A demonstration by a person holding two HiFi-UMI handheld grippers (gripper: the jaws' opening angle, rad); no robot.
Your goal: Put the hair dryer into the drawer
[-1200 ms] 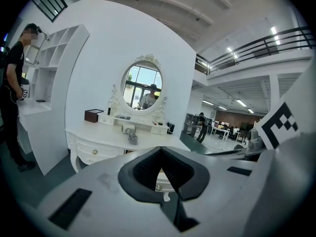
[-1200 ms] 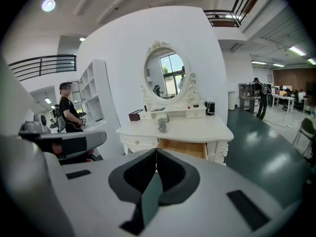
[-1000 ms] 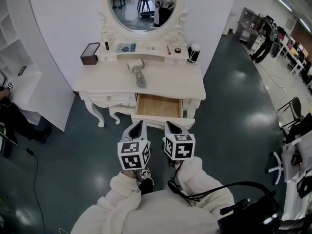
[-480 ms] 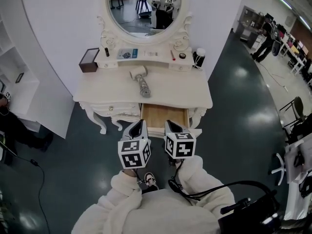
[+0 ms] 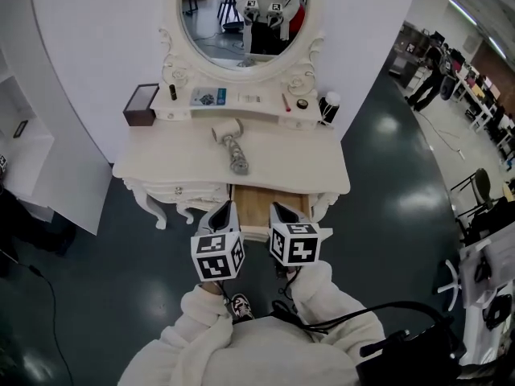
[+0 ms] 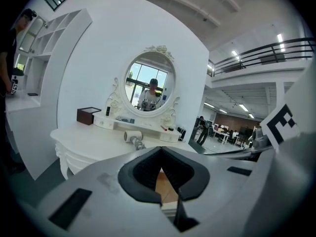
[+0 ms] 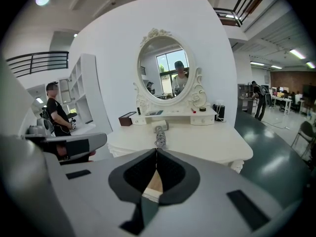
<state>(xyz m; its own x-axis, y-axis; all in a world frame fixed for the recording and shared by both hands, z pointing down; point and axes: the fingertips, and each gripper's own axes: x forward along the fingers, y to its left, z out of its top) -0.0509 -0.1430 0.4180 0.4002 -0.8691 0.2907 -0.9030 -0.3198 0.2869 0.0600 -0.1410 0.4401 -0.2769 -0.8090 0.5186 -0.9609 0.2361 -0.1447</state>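
Both jaw pairs pressed together, empty: left gripper (image 5: pixel 224 209), right gripper (image 5: pixel 278 209). I'd spread right before taking hair dryer (image 5: pixel 232 146) by its handle.

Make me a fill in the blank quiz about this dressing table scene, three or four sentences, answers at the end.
1. The hair dryer lies ___ the dressing table, not inside anything.
2. The drawer below the tabletop is ___.
3. The right gripper has its jaws ___, with nothing held between them.
4. The mirror above the table is ___ in shape.

Missing words: on; open; shut; oval.
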